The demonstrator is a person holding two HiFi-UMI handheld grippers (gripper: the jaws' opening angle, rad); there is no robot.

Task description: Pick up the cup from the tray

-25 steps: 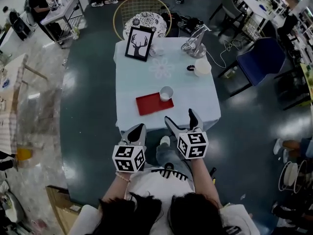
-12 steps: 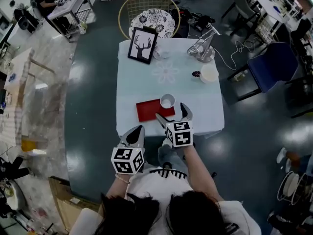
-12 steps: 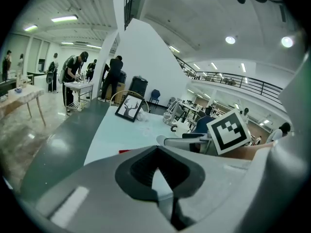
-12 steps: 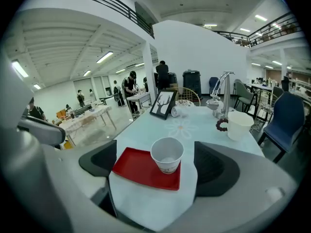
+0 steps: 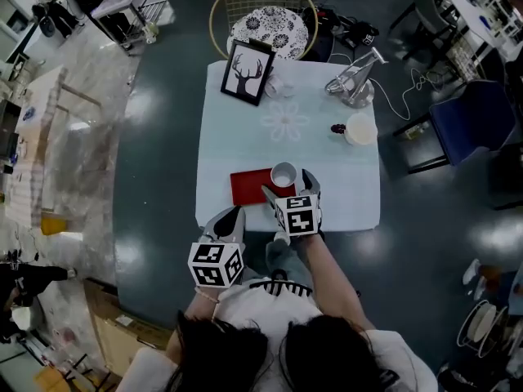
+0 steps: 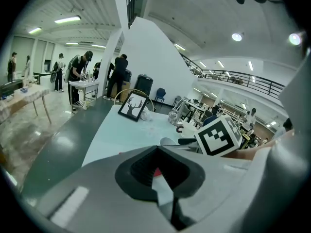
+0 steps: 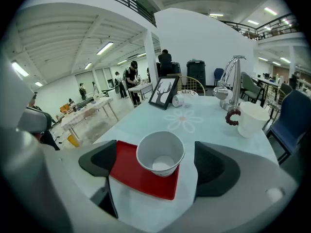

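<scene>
We hold the right gripper (image 5: 288, 184) with its fingers, which have just been opening, spread wide to frame but not touch the cup (image 7: 160, 153) standing on the tray's (image 7: 129, 171) far right corner on the desk (image 7: 204, 115), while the left gripper (image 5: 232, 216), fingers closed, idles near.

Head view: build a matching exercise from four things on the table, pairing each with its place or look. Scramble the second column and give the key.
Things
1. cup
2. tray
3. deer picture
4. mug

Descriptions
A. stands at the far left corner of the table
B. red and flat, by the table's near edge
C. white with a dark handle, near the right edge
D. white and empty, standing on the right end of the red thing

Pairs: 1-D, 2-B, 3-A, 4-C
</scene>
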